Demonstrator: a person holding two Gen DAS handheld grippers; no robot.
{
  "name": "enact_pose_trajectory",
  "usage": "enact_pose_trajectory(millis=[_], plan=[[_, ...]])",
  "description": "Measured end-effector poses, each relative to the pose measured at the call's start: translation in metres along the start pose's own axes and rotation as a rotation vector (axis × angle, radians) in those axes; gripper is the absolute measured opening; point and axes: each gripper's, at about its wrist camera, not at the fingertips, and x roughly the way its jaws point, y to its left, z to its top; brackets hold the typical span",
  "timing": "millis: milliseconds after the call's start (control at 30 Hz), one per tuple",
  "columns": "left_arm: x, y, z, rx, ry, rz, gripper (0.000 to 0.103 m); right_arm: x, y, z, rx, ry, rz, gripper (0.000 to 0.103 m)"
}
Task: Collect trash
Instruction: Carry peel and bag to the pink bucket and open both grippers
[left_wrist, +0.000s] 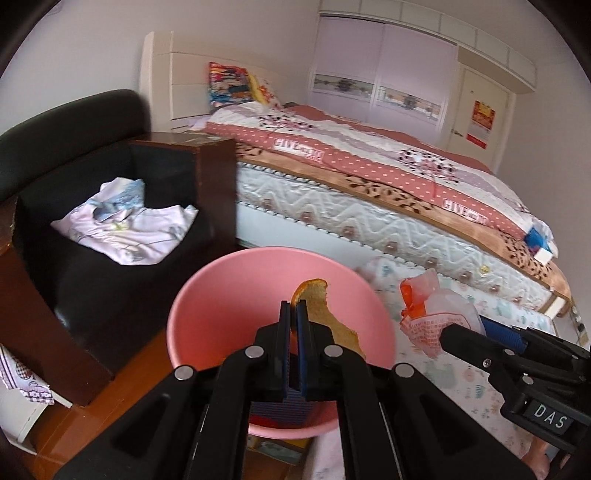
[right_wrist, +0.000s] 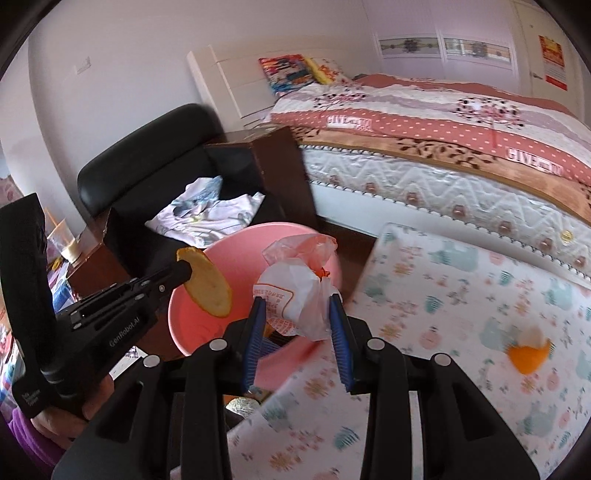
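1. Round pink plastic basin (left_wrist: 207, 314), beside black leather armchair (left_wrist: 110, 229): interior bare where visible.
2. Left gripper (left_wrist: 294, 308): pressed together on flat golden-brown bitten bread slice (left_wrist: 325, 314), held over the basin.
3. Right gripper (right_wrist: 297, 306): pinching crumpled white plastic wrapper with red print (right_wrist: 299, 295), orange bag (right_wrist: 314, 247) bunched on top, at the basin's rim.
4. Orange peel scrap (right_wrist: 528, 356): lying blurred on pastel patterned mat (right_wrist: 461, 295), well apart from the basin.
5. Pale garment (left_wrist: 125, 225): heaped on the armchair seat.
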Motion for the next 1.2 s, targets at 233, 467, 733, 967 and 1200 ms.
enact_pose_trajectory(millis=[233, 467, 733, 967, 1200], plan=[[0.014, 0.031, -0.005, -0.035, 0.018, 0.034, 0.003, 0.034, 0.016, 0.005, -0.017, 0.039, 0.005, 0.035], [0.026, 0.044, -0.012, -0.035, 0.041, 0.057, 0.003, 0.061, 0.023, 0.000, -0.023, 0.083, -0.004, 0.035], [0.032, 0.048, -0.017, -0.031, 0.058, 0.058, 0.003, 0.074, 0.027, -0.002, -0.024, 0.102, 0.009, 0.039], [0.026, 0.047, -0.016, -0.046, 0.036, 0.067, 0.031, 0.074, 0.023, -0.001, -0.017, 0.098, 0.016, 0.044], [0.018, 0.041, -0.012, -0.052, 0.025, 0.047, 0.032, 0.056, 0.017, -0.006, -0.017, 0.072, 0.003, 0.044]])
